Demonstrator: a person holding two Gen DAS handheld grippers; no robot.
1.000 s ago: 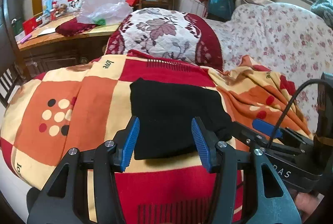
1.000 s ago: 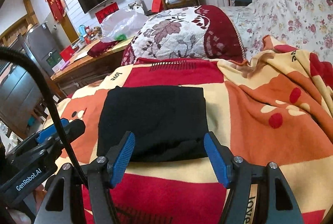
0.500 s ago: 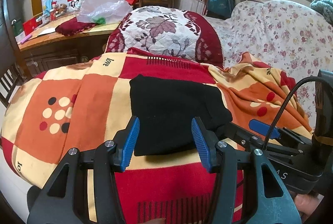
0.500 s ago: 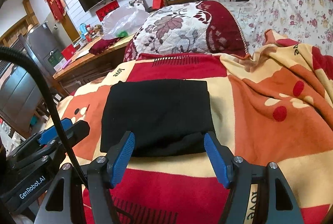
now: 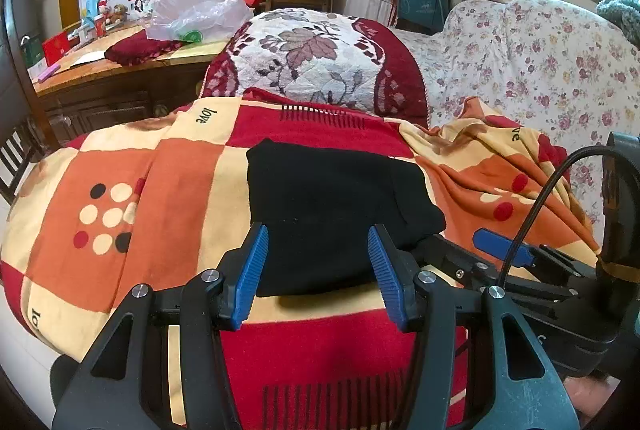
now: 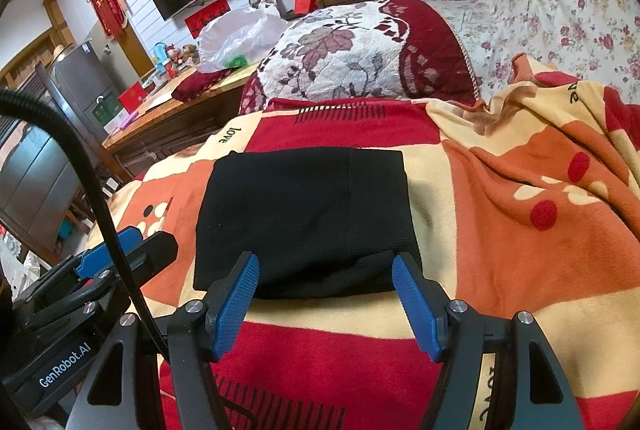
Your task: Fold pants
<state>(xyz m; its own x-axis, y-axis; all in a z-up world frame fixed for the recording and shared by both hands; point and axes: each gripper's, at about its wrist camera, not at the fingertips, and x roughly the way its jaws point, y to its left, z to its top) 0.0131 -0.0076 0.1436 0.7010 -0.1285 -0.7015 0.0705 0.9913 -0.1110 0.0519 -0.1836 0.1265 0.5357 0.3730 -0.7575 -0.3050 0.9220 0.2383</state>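
Observation:
The black pants (image 5: 328,198) lie folded into a compact rectangle on a red, orange and cream checked blanket (image 5: 160,190). My left gripper (image 5: 318,234) hovers open over the near edge of the pants, with nothing between its blue pads. In the right wrist view the pants (image 6: 304,206) lie flat, and a small bulge shows at their near right corner. My right gripper (image 6: 325,260) is open above that near edge and clear of the cloth. Each gripper shows in the other's view: the right gripper (image 5: 500,254) to the right, the left gripper (image 6: 112,250) to the left.
A maroon cushion with a leaf pattern (image 5: 316,58) stands behind the blanket. To the right a floral sofa cover (image 5: 540,62) rises. A wooden desk (image 5: 120,70) with a plastic bag (image 5: 196,10) stands at the back left. At the left the blanket (image 6: 520,230) falls away over its edge.

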